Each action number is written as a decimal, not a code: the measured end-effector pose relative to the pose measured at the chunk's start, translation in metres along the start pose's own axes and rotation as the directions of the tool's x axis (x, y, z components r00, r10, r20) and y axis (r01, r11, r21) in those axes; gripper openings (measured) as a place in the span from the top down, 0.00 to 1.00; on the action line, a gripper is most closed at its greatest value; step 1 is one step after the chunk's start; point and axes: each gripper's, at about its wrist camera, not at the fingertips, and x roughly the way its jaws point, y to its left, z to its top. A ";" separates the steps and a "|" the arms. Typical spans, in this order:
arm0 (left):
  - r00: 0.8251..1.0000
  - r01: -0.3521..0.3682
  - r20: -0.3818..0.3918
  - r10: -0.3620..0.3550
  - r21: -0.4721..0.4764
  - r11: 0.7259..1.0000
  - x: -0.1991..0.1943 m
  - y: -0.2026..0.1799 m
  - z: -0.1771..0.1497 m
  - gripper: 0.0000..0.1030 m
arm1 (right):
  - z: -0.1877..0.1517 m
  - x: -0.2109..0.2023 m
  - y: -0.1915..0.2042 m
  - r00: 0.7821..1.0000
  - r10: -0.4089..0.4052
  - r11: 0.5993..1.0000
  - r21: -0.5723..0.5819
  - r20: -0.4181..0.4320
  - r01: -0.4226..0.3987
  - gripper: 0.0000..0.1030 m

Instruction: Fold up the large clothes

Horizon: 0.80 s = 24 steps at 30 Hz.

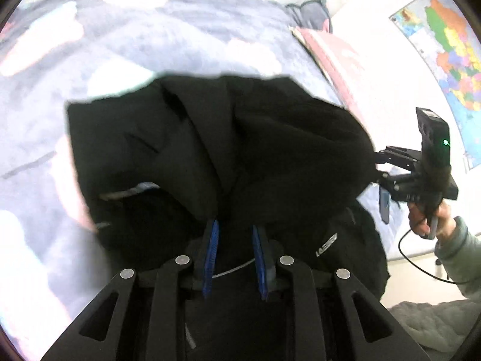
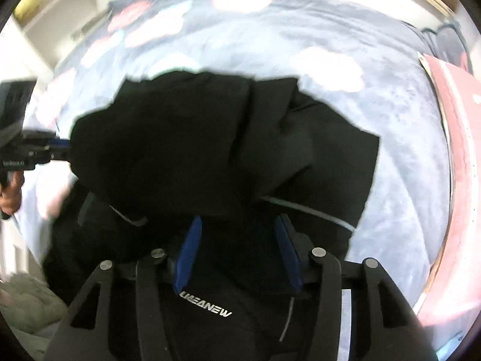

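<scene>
Jaws of the left gripper (image 1: 234,231) are pinching the black jacket (image 1: 210,150) over the bed (image 1: 45,120) — right gripper (image 2: 237,225) standing apart, releasing; smoothing the fold likely follows.

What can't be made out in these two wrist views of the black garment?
- Right wrist view: right gripper's frame covers the black fabric garment's near edge.
- Left wrist view: dark fabric fills left gripper's gap; pad contact unclear.
- Left wrist view: right gripper's fingertips hidden behind garment.
- Both views: grey patterned bedspread blurred.
- Left wrist view: colourful wall map's labels too small.
</scene>
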 end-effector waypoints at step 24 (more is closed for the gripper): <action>0.982 0.138 -0.102 -0.157 -0.176 0.975 0.096 0.003 0.030 0.65 | 0.002 0.086 0.036 0.995 0.015 0.996 0.089 -0.094 -0.006 0.39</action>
